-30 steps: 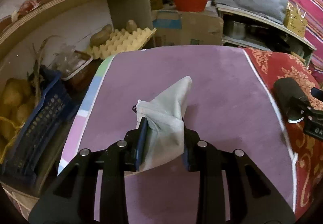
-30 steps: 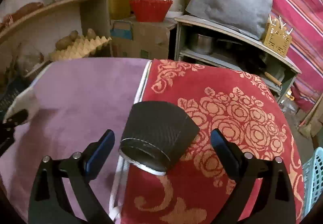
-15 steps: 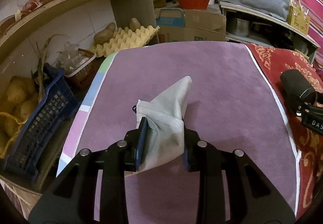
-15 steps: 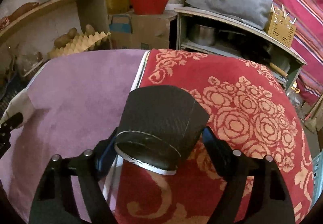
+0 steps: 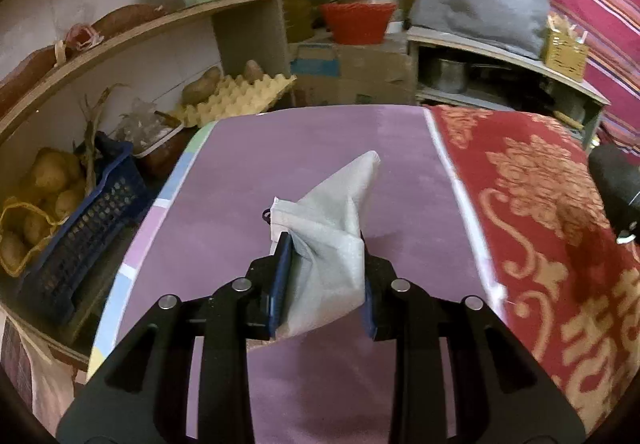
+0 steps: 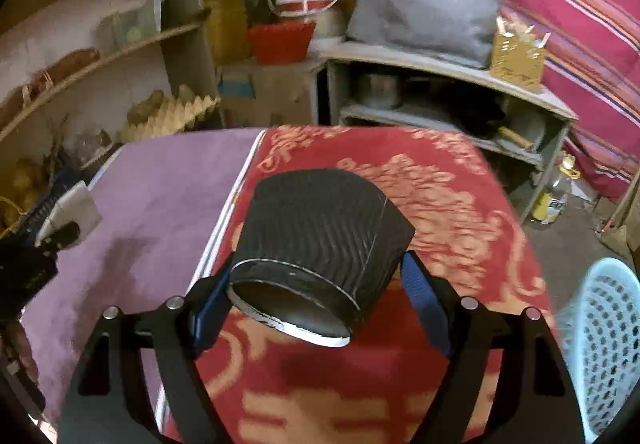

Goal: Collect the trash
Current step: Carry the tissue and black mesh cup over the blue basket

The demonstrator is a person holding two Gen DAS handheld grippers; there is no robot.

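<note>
The left tool point(image 5: 324, 276) is clamped on a pale bag point(image 5: 332, 244), lifted over the purple mat point(image 5: 280, 147). The right tool point(image 6: 316, 284) grips a black cup point(image 6: 320, 232) on its side, likely bound for the basket point(image 6: 604, 344).

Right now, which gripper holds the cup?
The right gripper: its jaws clamp the black cup. The left gripper pinches grey cloth.

ribbed matt black cup point(image 6: 320, 240), soft cloth napkin point(image 5: 332, 240)
</note>
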